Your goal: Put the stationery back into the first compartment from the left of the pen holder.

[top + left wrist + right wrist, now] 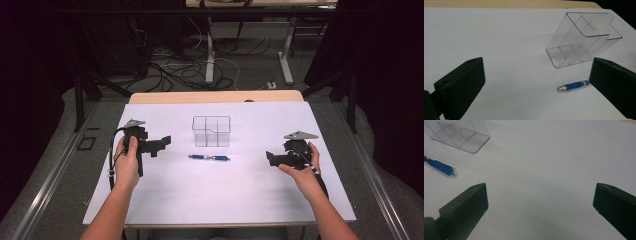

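The white tabletop point(165, 200) is carrying everything. A clear holder point(211, 131) is standing upright near its middle, split into compartments (all showing bare). The left tool point(162, 143) is hanging to the holder's left, jaws spread wide with nothing between them; the right tool point(271, 159) is sitting well to the right, jaws likewise spread wide on bare surface. A blue pen point(209, 158) is lying flat just in front of the holder, between the two tools and touching neither.
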